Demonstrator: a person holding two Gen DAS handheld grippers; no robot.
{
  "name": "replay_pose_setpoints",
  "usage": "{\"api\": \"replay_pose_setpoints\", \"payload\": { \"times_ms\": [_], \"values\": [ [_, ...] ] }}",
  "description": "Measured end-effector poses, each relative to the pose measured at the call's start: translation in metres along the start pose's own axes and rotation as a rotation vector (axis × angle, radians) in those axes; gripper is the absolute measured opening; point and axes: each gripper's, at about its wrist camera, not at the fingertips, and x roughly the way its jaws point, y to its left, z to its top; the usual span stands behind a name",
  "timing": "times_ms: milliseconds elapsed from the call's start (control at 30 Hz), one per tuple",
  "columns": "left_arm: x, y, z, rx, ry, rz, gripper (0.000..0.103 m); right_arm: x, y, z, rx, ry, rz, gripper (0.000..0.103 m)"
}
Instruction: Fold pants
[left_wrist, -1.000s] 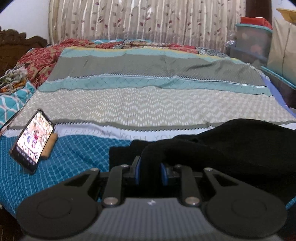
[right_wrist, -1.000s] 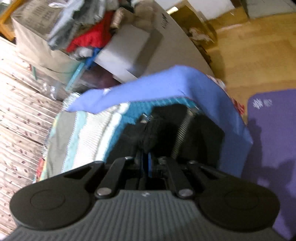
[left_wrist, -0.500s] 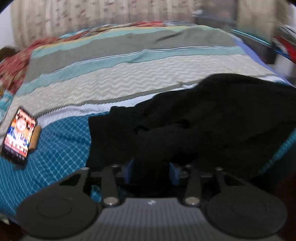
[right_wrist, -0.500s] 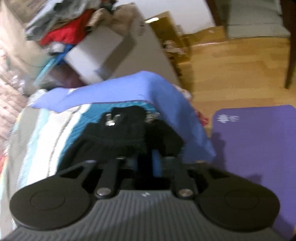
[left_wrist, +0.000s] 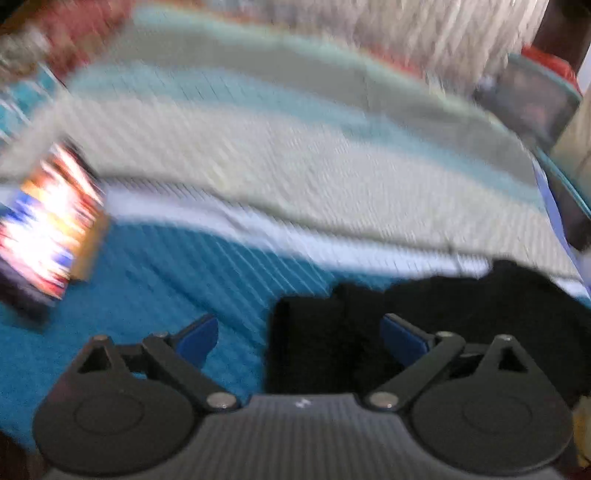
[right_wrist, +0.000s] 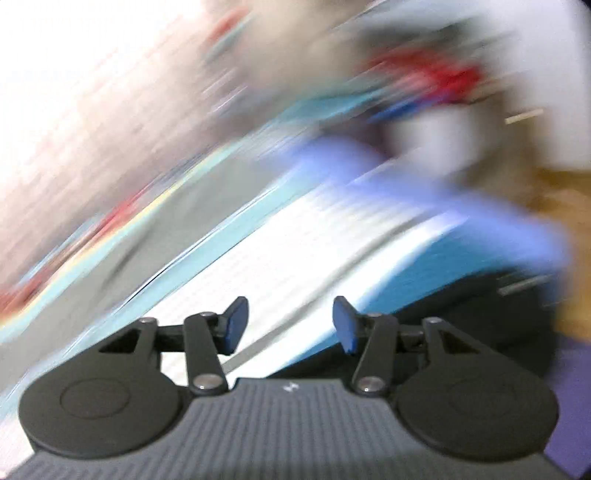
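The black pants (left_wrist: 461, 325) lie bunched on the teal part of the striped bedspread (left_wrist: 295, 177), at the lower right of the blurred left wrist view. My left gripper (left_wrist: 299, 334) hangs just above their left edge, jaws opening wide; the cloth lies below the gap and neither blue pad presses on it. In the right wrist view, heavily blurred, my right gripper (right_wrist: 290, 325) is also opening, with nothing between its fingers. The pants (right_wrist: 480, 314) show as a dark mass to its right, near the bed's corner.
A lit phone (left_wrist: 48, 225) leans on a wooden stand at the left of the bed. Plastic storage bins (left_wrist: 532, 103) stand beyond the bed's right side. A blue sheet (right_wrist: 424, 184) covers the bed corner, with wooden floor (right_wrist: 565, 192) and a purple mat (right_wrist: 576, 387) past it.
Both grippers let go of the black pants and opened. The left one swung left, so the pants now lie to its right. The right one rolled and pulled away from the cloth.
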Motion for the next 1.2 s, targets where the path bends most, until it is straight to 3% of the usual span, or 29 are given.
{"api": "replay_pose_setpoints", "payload": {
  "times_ms": [33,133,200,267,333,367,400,433,500,633,667,700,767,800,833,933,1033,1067,1100,1167,1200],
  "values": [
    [0.012,-0.004,0.000,0.000,0.036,-0.023,0.098,0.022,0.028,-0.008,-0.057,0.079,0.077,0.067],
    [0.032,-0.014,-0.004,0.000,0.084,-0.047,0.098,0.075,0.098,-0.035,-0.188,0.243,0.194,0.073],
    [0.033,-0.022,-0.007,-0.001,0.069,-0.076,0.097,0.103,0.133,-0.056,-0.262,0.325,0.212,0.075],
    [0.029,-0.027,-0.011,0.002,0.042,-0.083,0.086,0.121,0.157,-0.074,-0.328,0.382,0.210,0.075],
    [0.026,-0.030,-0.011,0.001,0.031,-0.071,0.058,0.133,0.169,-0.092,-0.390,0.441,0.198,0.073],
    [0.027,-0.029,-0.010,-0.005,0.031,-0.068,0.054,0.132,0.173,-0.105,-0.447,0.451,0.173,0.064],
    [0.029,-0.027,-0.008,-0.015,0.030,-0.068,0.050,0.129,0.176,-0.111,-0.523,0.434,0.137,0.028],
    [0.028,-0.026,-0.010,-0.026,0.026,-0.068,0.050,0.121,0.176,-0.115,-0.576,0.426,0.144,0.017],
    [0.023,-0.025,-0.012,-0.034,0.017,-0.073,0.051,0.100,0.164,-0.114,-0.551,0.427,0.163,0.011],
    [0.029,-0.026,-0.012,-0.026,0.013,-0.072,0.071,0.083,0.146,-0.128,-0.592,0.495,0.133,0.011],
    [0.031,-0.027,-0.012,-0.023,0.018,-0.072,0.072,0.083,0.149,-0.125,-0.620,0.500,0.132,0.012],
    [0.033,-0.028,-0.012,-0.024,0.014,-0.071,0.071,0.079,0.155,-0.121,-0.639,0.483,0.138,0.014],
    [0.033,-0.031,-0.014,-0.008,-0.003,-0.067,0.053,0.068,0.165,-0.104,-0.641,0.407,0.172,0.036],
    [0.034,-0.033,-0.014,-0.004,0.001,-0.076,0.049,0.064,0.173,-0.096,-0.640,0.349,0.209,0.061],
    [0.033,-0.034,-0.015,-0.007,-0.006,-0.079,0.046,0.064,0.183,-0.093,-0.651,0.311,0.248,0.076],
    [0.024,-0.042,-0.016,0.030,-0.048,-0.062,0.034,0.080,0.216,-0.099,-0.772,0.311,0.345,0.087],
    [0.009,-0.046,-0.013,0.056,-0.114,-0.045,0.027,0.115,0.236,-0.130,-0.932,0.454,0.367,0.089],
    [0.003,-0.046,-0.010,0.056,-0.138,-0.040,0.026,0.127,0.236,-0.147,-0.983,0.534,0.356,0.086],
    [-0.002,-0.044,-0.006,0.048,-0.151,-0.051,0.024,0.133,0.235,-0.162,-1.021,0.584,0.364,0.068],
    [-0.007,-0.041,-0.001,0.033,-0.168,-0.064,0.022,0.119,0.241,-0.169,-1.051,0.546,0.417,0.036],
    [-0.009,-0.042,0.002,0.036,-0.179,-0.061,0.021,0.114,0.249,-0.166,-1.071,0.510,0.387,0.010]
  ]
}}
